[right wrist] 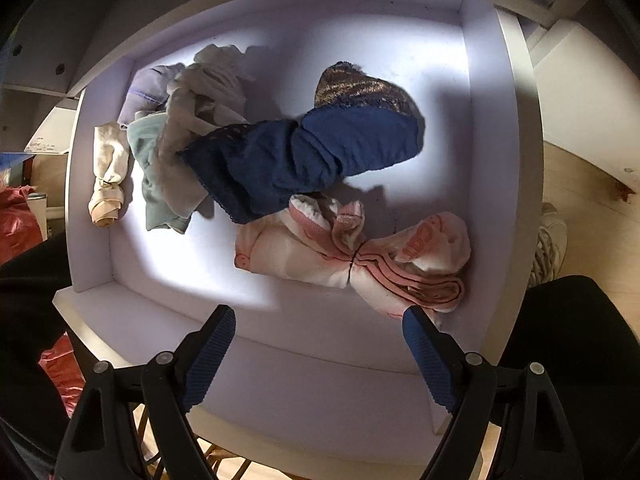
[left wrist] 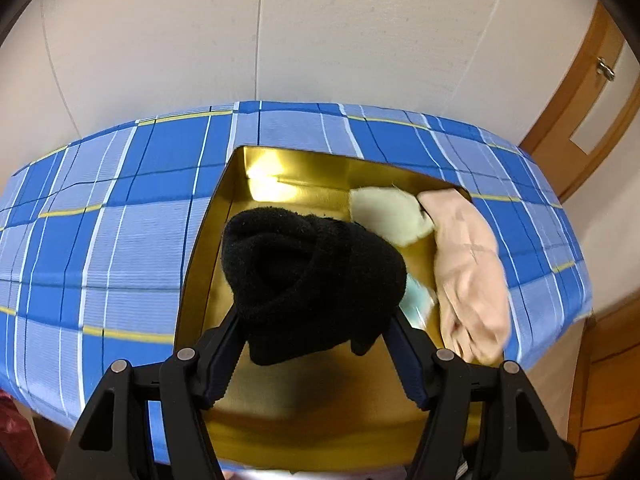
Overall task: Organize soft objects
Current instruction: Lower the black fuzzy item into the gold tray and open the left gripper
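Note:
In the left wrist view my left gripper [left wrist: 314, 320] is shut on a rolled black fuzzy sock bundle [left wrist: 308, 276], held above a gold box [left wrist: 280, 412] on a blue plaid cloth. Inside the box lie a pale green sock [left wrist: 390, 212], a peach garment [left wrist: 468, 268] and a bit of light teal fabric [left wrist: 418, 304]. In the right wrist view my right gripper [right wrist: 320, 316] hangs open and empty over the near edge of a white drawer [right wrist: 304, 344]. The drawer holds a navy lace garment [right wrist: 296, 156], a pink and white bundle [right wrist: 360, 256], a brown patterned piece [right wrist: 360, 88] and pale garments [right wrist: 188, 120].
The blue plaid tablecloth [left wrist: 100, 248] surrounds the gold box, with a cream wall behind and a wooden door [left wrist: 592, 92] at right. A cream rolled sock [right wrist: 108, 176] lies at the drawer's left side. A person's dark trouser legs [right wrist: 572, 340] flank the drawer, and a shoe [right wrist: 552, 240] rests on the wood floor.

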A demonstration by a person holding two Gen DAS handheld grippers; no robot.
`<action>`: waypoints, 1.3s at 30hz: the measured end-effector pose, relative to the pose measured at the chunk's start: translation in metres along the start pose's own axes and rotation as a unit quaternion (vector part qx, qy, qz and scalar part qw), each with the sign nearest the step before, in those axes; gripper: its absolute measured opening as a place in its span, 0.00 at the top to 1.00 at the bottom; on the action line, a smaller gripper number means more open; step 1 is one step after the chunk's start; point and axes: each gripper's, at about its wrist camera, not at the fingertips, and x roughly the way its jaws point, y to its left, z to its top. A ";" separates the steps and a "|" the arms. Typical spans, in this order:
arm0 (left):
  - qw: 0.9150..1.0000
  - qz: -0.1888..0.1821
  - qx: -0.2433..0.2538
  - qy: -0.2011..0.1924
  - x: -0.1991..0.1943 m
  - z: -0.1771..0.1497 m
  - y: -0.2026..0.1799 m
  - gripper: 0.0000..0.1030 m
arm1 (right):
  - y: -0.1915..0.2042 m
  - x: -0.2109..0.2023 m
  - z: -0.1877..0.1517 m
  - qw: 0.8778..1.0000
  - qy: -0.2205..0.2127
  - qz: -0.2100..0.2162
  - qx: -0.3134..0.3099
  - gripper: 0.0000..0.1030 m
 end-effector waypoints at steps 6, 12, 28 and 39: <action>1.000 -0.001 -0.023 0.012 0.035 0.026 0.003 0.34 | -0.001 0.003 0.000 1.000 0.008 0.012 0.002 0.15; 0.999 0.011 -0.028 0.013 0.066 0.040 0.003 0.34 | 0.001 0.000 0.000 1.000 0.009 0.026 0.005 0.15; 0.999 0.038 -0.018 -0.007 0.093 0.052 -0.001 0.26 | 0.011 -0.005 0.004 0.999 0.006 0.042 0.001 0.14; 0.999 0.022 -0.026 -0.023 0.058 0.023 0.012 0.26 | 0.011 0.005 0.003 1.000 0.014 0.025 -0.003 0.14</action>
